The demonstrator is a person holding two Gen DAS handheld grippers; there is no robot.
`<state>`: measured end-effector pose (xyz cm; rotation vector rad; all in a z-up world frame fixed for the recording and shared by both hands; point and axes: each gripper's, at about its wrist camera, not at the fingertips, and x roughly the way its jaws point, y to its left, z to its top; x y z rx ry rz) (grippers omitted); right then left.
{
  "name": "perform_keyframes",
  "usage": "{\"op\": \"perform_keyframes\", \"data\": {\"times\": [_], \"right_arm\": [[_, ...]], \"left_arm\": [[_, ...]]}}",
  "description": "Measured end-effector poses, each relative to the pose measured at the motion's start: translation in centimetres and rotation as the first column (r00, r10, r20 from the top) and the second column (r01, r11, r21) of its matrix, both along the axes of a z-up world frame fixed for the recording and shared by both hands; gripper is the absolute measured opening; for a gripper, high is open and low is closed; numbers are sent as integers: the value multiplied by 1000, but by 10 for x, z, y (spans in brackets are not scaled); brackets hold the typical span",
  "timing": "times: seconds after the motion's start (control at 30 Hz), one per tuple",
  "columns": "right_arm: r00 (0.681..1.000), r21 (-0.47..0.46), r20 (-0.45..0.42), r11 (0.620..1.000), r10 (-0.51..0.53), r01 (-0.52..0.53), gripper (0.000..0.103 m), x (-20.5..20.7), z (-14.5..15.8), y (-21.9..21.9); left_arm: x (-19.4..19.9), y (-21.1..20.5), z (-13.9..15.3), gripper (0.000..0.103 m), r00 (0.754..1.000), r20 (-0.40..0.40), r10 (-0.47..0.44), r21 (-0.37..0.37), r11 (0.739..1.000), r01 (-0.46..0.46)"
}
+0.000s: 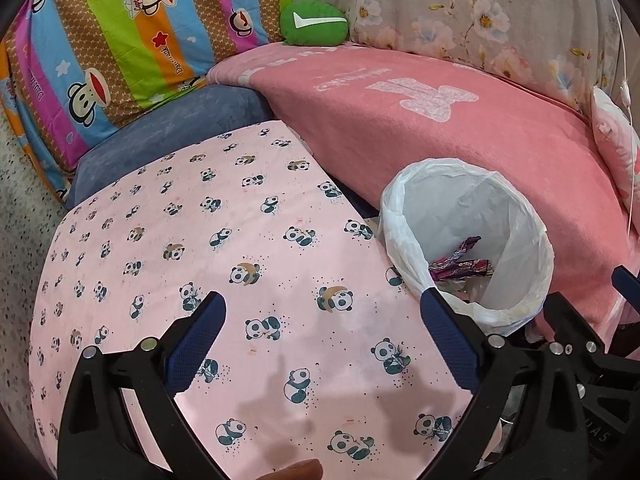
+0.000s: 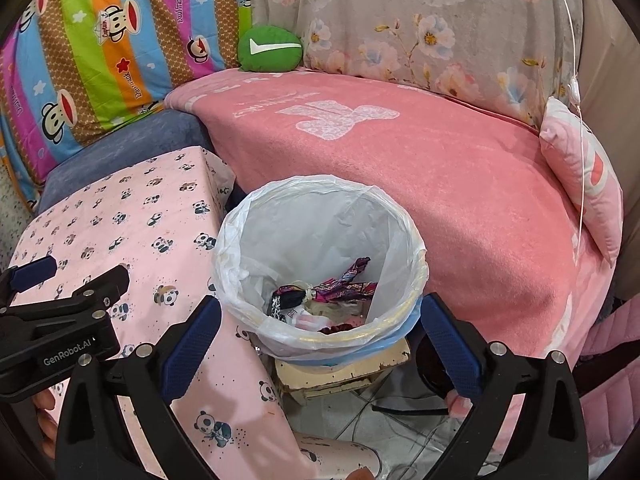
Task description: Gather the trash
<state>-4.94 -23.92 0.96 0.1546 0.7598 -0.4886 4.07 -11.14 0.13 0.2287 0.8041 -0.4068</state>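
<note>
A bin lined with a white plastic bag (image 2: pixel 320 216) stands on a small worn stool (image 2: pixel 344 372) between the table and the sofa; it also shows in the left wrist view (image 1: pixel 516 216). Crumpled purple and black wrappers (image 2: pixel 332 292) lie inside it, also visible in the left wrist view (image 1: pixel 460 266). My right gripper (image 2: pixel 320 316) is open and empty, just above the bin's near rim. My left gripper (image 1: pixel 324 312) is open and empty above the pink panda tablecloth (image 1: pixel 200 240), left of the bin.
The panda-cloth table (image 2: pixel 132 216) sits left of the bin. A sofa with a pink blanket (image 2: pixel 440 168) lies behind and right, with a green cushion (image 2: pixel 270 48), a striped monkey-print pillow (image 1: pixel 120 40) and a small pink pillow (image 2: pixel 584 172). Cables lie on the floor (image 2: pixel 400 420).
</note>
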Motion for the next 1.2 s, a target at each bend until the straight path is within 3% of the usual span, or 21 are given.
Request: {"op": "perform_keyframes", "data": {"times": [1.2], "right_arm": [[1000, -7, -25, 1000, 7, -7, 96, -4, -6, 2]], "left_arm": [[-7, 1, -3, 93, 999, -8, 38, 5, 999, -38]]}}
